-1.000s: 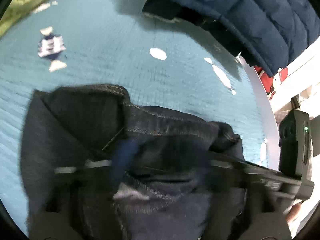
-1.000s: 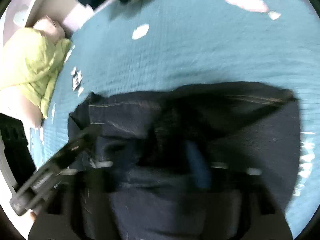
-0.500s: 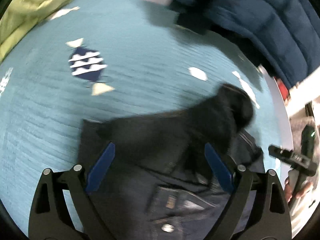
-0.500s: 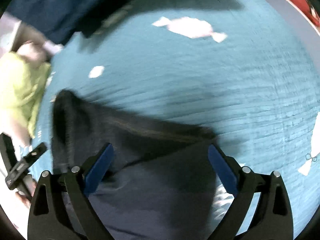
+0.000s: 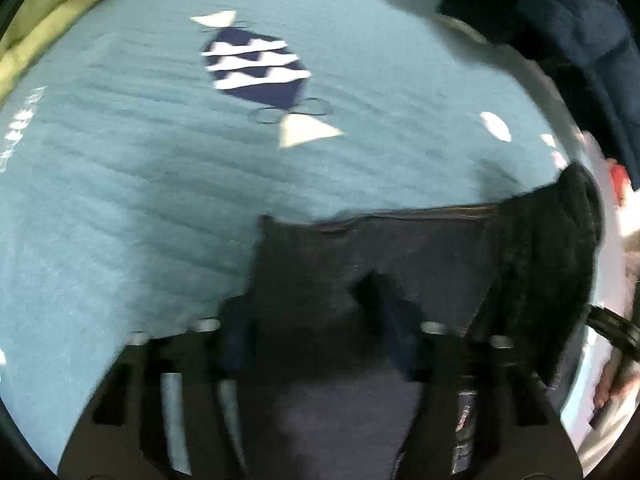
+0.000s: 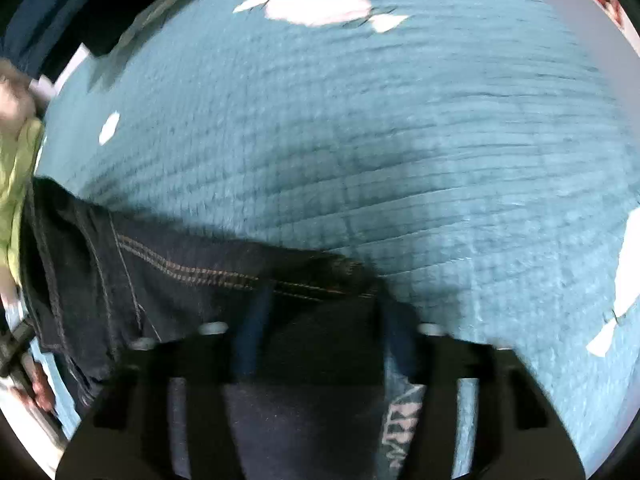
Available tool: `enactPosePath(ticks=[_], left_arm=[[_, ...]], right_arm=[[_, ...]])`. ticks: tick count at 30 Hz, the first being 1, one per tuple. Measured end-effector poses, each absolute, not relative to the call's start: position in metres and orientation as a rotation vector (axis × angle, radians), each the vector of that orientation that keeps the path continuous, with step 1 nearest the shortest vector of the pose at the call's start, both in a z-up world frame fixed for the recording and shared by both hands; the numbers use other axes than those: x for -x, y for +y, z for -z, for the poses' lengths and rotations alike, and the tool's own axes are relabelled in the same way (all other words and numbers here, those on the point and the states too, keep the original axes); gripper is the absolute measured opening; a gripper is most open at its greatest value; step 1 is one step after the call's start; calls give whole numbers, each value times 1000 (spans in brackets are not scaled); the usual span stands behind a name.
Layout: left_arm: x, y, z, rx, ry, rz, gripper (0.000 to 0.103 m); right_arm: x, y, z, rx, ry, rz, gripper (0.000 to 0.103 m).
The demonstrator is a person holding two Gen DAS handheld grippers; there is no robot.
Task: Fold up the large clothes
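A pair of dark blue jeans (image 5: 360, 256) lies on the teal bedspread (image 5: 120, 200), folded into a thick bundle. In the left wrist view my left gripper (image 5: 320, 340) is low over the near edge of the jeans with its blue-padded fingers (image 5: 234, 340) apart and denim between them. In the right wrist view the jeans (image 6: 160, 280) show orange stitching along a seam. My right gripper (image 6: 324, 332) is also open, its fingers (image 6: 252, 328) straddling the corner of the denim. Both views are blurred.
A navy puffer jacket (image 5: 580, 32) lies at the far right of the bed. Yellow-green fabric (image 5: 36, 20) lies at the far left; it also shows in the right wrist view (image 6: 16, 176). The bedspread has candy prints (image 5: 256, 68). The white bed edge (image 5: 596, 360) runs along the right.
A second ago both grippers were shut on the jeans and lifting them. They let go and opened, and now both have dropped low onto the near edge of the folded denim.
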State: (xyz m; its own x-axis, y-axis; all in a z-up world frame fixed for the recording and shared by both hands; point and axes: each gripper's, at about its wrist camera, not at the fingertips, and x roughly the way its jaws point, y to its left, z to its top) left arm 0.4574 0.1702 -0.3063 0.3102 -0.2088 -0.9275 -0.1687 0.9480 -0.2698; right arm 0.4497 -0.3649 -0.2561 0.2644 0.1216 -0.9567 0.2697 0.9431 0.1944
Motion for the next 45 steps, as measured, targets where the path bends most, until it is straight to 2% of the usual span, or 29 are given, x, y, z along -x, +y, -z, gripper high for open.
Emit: enactPosePath(ticks=[1,2,6,17,24,31,35,36,40,41,42,43,44,45], left_arm=[[-456,176,303,387,1254,20,30],[-454,181,299,425,1255,36,17],[-442,176,277,376,1200,60,12],[-383,151,190,309,1053,165,11],[-284,151,138,256,951,256,11],[-154,164,153,266,967,298,12],[-84,176,201,312,1043,271,20],[-70,180,218,322,1067,250,22],[-29,188,296,304,1254,224,25],[-24,186,297,290,1236,231,25],[-19,186,292,273,1205,242,33],[-18,185,286,249,1211,248,47],[-18,186,283,233,1235,254,76],[-17,189,280,226,1248,252,87]], right_arm=[[-448,-367,254,-355,1294,99,18],[-443,-369,248,-368,1269,89,15],[-425,-368,228,-402,1197,53,13],[-368,-361,152,-400,1056,-3,10],[-263,-352,99,-354,915,-54,9],[-128,-353,109,-350,917,-84,10],[-53,-348,168,-334,1061,-26,12],[-40,-347,188,-338,1108,-10,15],[4,-351,281,-455,1397,144,19],[18,-351,278,-506,1331,162,20],[27,-350,270,-541,1294,170,35],[35,-347,262,-578,1281,179,58],[46,-344,249,-615,1247,227,65],[54,-341,240,-630,1217,249,71]])
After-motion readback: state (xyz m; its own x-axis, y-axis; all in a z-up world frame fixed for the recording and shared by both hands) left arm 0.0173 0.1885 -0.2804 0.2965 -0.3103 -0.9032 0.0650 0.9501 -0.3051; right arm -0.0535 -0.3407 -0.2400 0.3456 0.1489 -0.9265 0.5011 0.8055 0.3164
